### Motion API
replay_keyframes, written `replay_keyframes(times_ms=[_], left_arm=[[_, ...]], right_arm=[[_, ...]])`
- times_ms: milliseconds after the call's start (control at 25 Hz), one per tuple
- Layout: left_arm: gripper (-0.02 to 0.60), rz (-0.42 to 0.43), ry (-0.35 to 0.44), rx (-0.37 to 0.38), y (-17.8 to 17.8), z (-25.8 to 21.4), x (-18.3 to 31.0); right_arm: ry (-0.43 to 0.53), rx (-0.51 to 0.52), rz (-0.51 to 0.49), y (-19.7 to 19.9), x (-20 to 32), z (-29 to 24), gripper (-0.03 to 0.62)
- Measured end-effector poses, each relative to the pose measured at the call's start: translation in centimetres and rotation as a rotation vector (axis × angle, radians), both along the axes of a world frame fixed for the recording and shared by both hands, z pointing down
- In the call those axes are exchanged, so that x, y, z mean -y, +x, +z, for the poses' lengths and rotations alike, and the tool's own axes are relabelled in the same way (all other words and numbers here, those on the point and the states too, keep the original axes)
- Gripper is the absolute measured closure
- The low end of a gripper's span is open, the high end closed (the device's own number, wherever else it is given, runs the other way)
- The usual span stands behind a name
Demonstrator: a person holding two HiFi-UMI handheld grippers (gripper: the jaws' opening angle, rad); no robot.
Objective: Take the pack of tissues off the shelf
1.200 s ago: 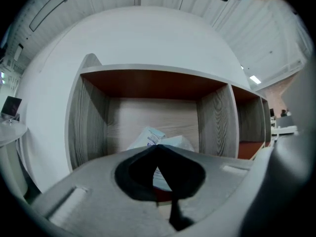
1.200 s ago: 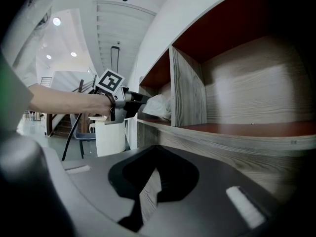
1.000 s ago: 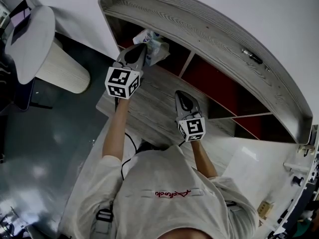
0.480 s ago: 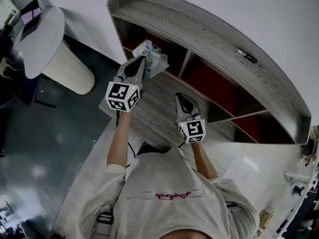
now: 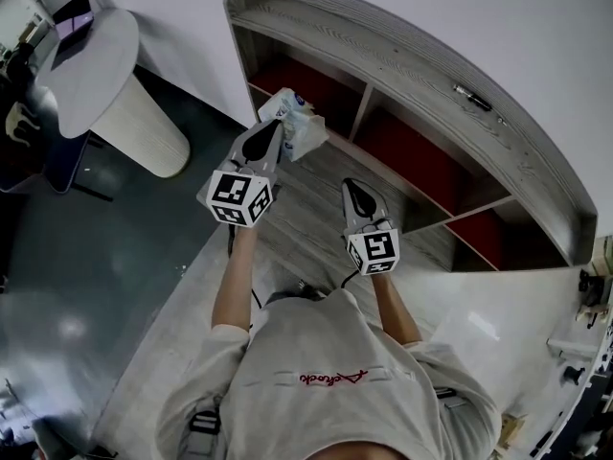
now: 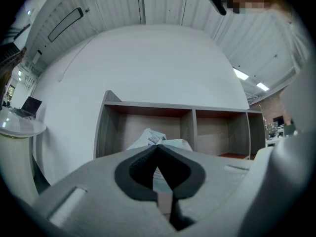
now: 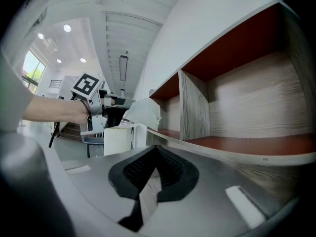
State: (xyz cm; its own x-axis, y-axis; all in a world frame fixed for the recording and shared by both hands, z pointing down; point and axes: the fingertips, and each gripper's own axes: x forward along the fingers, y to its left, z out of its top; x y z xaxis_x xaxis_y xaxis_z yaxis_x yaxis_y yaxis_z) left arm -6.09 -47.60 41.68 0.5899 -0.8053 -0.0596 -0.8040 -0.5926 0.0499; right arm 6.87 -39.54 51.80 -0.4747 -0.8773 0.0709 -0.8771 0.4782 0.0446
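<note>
Head view: the left claw (image 5: 275, 129) is clenched on one edge of the pack of tissues (image 5: 303, 128), holding it in the air just in front of the left compartment of the shelf (image 5: 412, 65). Further right, the right claw (image 5: 353, 188) is clenched on nothing and points level toward the shelf.

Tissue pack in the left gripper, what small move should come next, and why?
Probably draw the left gripper straight back toward the body, jaws closed. It is clamped on the pack of tissues, which hangs at the front edge of the shelf by the left compartment, so a short pull should bring it fully clear. The right gripper is shut and empty.
</note>
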Motion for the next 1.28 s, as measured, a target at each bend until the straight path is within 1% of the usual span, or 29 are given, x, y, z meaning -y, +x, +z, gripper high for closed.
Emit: replay_keyframes(times_ms=[240,640,1080,1280], left_arm=[[0.583,0.009,0.015,-0.020,-1.0,-0.6,-2.3],[0.583,0.028,0.030,-0.048,-3.3,-1.0,-8.2],[0.583,0.059,0.029,-0.054,-3.3,-0.6,-15.0],[0.583,0.066,0.034,-0.053,-3.3,-0.5,-17.4]], right_arm=[[0.027,-0.001,0.006,-0.9,-1.4,-1.1,0.586],[0.050,0.016,0.046,-2.5,-6.0,-2.2,0.586],[0.060,0.008,0.094,-2.2,-13.1,-2.6,0.586],[0.058,-0.002,0.103,-2.2,-15.7,-2.3,0.588]])
